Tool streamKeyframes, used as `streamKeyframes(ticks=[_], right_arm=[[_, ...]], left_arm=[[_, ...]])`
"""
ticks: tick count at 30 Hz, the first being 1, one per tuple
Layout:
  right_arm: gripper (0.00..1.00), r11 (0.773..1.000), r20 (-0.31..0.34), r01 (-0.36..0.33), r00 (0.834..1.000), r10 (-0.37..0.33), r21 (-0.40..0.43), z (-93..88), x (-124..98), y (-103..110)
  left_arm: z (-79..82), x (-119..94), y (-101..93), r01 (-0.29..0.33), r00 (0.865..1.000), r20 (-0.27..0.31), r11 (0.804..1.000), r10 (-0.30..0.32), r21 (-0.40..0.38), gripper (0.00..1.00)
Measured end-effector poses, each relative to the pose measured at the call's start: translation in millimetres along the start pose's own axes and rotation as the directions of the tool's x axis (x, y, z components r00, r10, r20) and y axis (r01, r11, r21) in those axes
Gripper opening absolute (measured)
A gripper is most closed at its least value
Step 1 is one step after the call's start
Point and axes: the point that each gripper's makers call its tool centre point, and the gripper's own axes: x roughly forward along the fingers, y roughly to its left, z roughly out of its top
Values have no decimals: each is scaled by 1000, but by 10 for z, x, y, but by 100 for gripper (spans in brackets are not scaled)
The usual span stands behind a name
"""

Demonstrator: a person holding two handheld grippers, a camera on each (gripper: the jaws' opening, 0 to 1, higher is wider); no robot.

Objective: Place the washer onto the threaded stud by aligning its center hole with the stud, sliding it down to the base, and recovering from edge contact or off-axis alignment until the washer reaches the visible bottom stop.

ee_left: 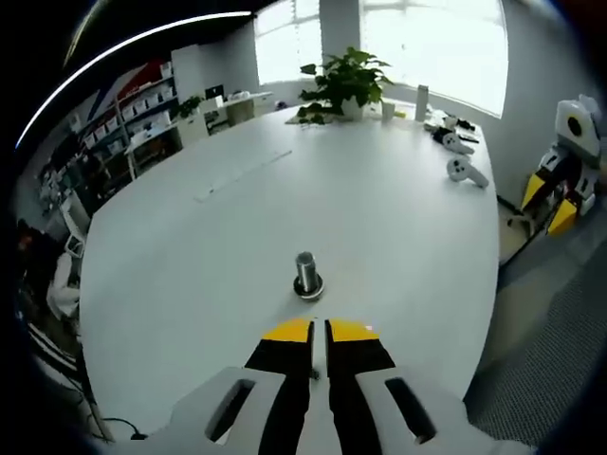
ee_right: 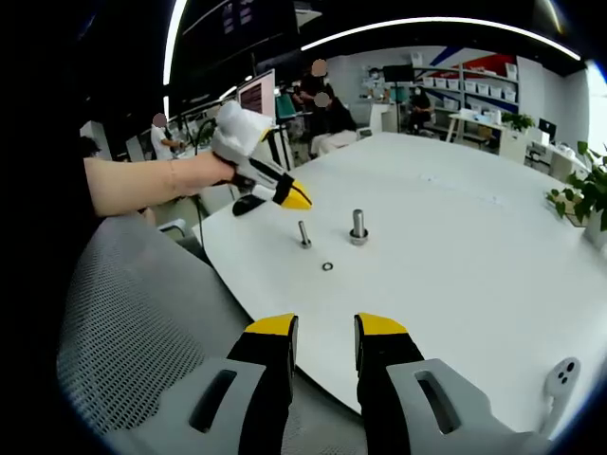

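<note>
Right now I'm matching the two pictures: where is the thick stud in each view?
Left gripper view: thick stud at centre, just above the left claw.
Right gripper view: above centre, right of the thin stud.
Shared landmark: the potted plant.

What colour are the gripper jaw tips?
Yellow over black, clearest on the right gripper in the right gripper view.

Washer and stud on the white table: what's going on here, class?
A person holds a gripper in each hand over the white table. The washer lies flat on the table, apart from the threaded stud and a thicker bolt. The left gripper hovers shut near them; the right gripper waits open. Nothing is picked up yet.
</note>
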Motion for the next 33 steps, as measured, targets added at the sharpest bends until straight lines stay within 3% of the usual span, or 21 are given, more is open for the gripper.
streamKeyframes(ticks=[6,15,22,25,33], right_arm=[[26,1000,2,-1,1000,1,1,5,-1,0],[26,1000,6,-2,1000,2,3,9,-3,-4],[26,1000,5,-2,1000,2,-1,4,-3,-8],[26,1000,2,-6,1000,6,-1,-1,-1,-6],[26,1000,0,-9,1000,9,4,-10,3,-6]], left_arm=[[-49,181,-200,65,996,-57,996,-61,63,2],[-236,395,-356,139,979,-162,988,-127,67,2],[-378,591,-394,154,958,-258,982,-122,110,2],[-495,633,-396,165,943,-314,976,-113,142,2],[-570,718,-417,173,930,-347,976,-118,132,2]])
